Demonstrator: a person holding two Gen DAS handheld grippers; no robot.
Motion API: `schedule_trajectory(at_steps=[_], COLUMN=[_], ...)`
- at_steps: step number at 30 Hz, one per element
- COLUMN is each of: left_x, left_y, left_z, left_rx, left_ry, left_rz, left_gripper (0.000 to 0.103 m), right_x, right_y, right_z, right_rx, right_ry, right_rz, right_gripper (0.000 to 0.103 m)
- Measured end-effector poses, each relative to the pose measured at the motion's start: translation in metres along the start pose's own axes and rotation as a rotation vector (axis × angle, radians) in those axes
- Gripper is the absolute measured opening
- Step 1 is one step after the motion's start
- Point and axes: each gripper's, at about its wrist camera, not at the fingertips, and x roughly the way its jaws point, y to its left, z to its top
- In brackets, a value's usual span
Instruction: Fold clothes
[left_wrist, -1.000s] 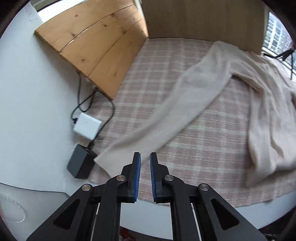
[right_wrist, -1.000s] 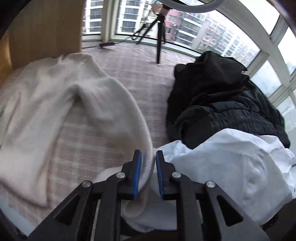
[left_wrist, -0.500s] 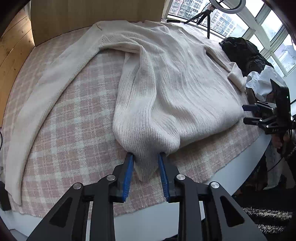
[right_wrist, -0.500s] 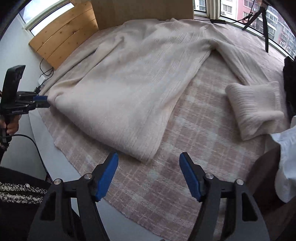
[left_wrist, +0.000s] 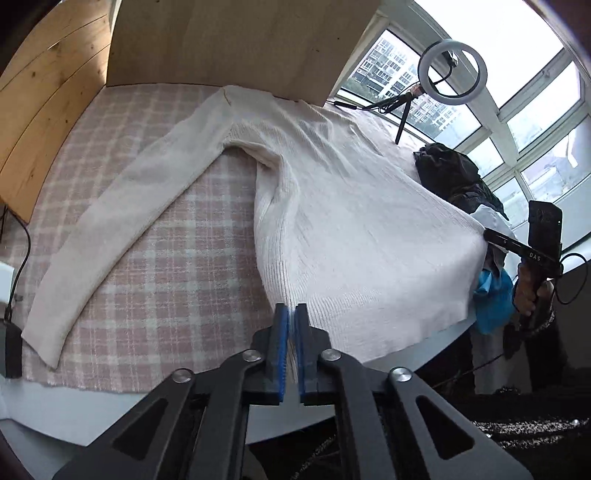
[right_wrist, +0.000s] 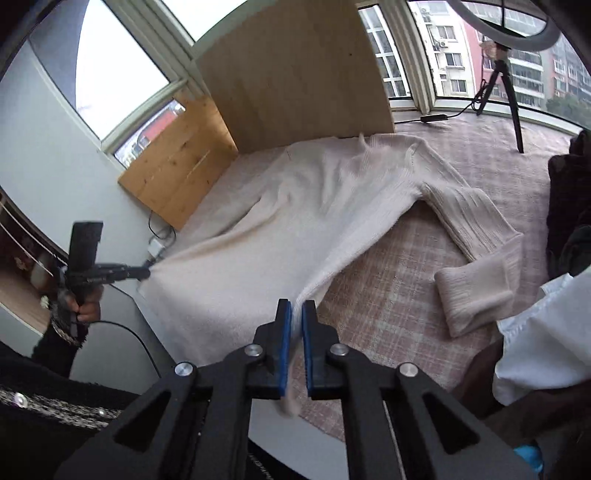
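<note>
A cream knit sweater (left_wrist: 332, 206) lies on a pink plaid blanket (left_wrist: 155, 258). My left gripper (left_wrist: 290, 314) is shut on one bottom hem corner, and it shows at the left in the right wrist view (right_wrist: 146, 273). My right gripper (right_wrist: 296, 310) is shut on the other hem corner, and it shows at the right in the left wrist view (left_wrist: 487, 234). The hem is lifted and stretched between the two grippers. One sleeve (left_wrist: 122, 218) lies straight out to the side. The other sleeve (right_wrist: 476, 251) is bent back, with its cuff folded over.
A black garment (left_wrist: 454, 173) and a white garment (right_wrist: 546, 332) are piled at the blanket's window side. Wooden boards (right_wrist: 295, 70) stand at the back. A ring light on a tripod (left_wrist: 447, 70) stands by the window. Cables and adapters (left_wrist: 11, 332) lie at the left edge.
Both grippers have closed on the sweater's bottom hem corners and lifted the hem off the blanket. One second ago the right gripper held the sleeve cuff, which now lies folded on the blanket.
</note>
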Motion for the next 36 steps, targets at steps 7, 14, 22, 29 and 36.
schedule_trajectory(at_steps=[7,14,22,29,36], left_x=[0.058,0.095,0.173,0.182,0.179], left_y=[0.027,0.029,0.035,0.067,0.084], left_z=[0.003,0.099,0.171,0.180,0.192], left_rx=[-0.026,0.037,0.044,-0.062,-0.131], left_ry=[0.108,-0.021,-0.024,-0.009,-0.081], left_rz=[0.123,0.183,0.265,0.212,0.246], left_gripper=[0.002,0.005,0.008,0.012,0.016], right_x=[0.050,0.078,0.136,0.171,0.179], right_y=[-0.024,-0.067,-0.136,-0.163,-0.177], right_z=[-0.032,0.029,0.093,0.119,0.130], right_rx=[0.013,0.193,0.447,0.501,0.571], right_ry=[0.218,0.095,0.000,-0.006,-0.049], right_rz=[-0.164,-0.134,-0.177,-0.148,-0.100], right_gripper=[0.004,0.028,0.028,0.031,0.040])
